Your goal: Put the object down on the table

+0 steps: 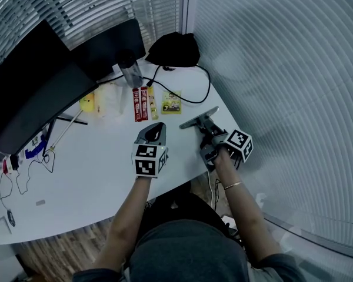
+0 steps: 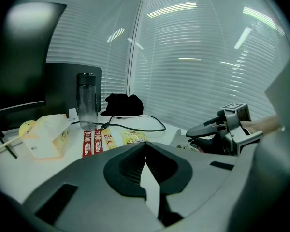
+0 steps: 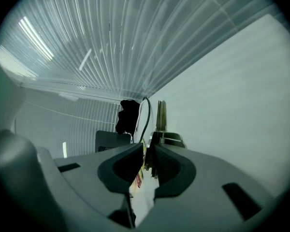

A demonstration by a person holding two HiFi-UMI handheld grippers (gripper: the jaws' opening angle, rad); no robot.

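The table (image 1: pixel 94 181) carried two monitors (image 1: pixel 41 81) along its far left side. A bottle (image 1: pixel 131 72) stood just right of them, and a bag (image 1: pixel 173 49) sat further right at the far corner. A cable (image 1: pixel 194 98) ran from the bag toward the right edge. Nearer than the bottle lay a row of sachets (image 1: pixel 142 103), with a small packet (image 1: pixel 171 101) on its right and a plastic pouch (image 1: pixel 109 101) on its left. The scraper (image 1: pixel 199 118) lay on the table by the right edge, nearer than the small packet and just beyond the right gripper (image 1: pixel 207 133). The left gripper (image 1: pixel 155 126) was left of the scraper, apart from it.
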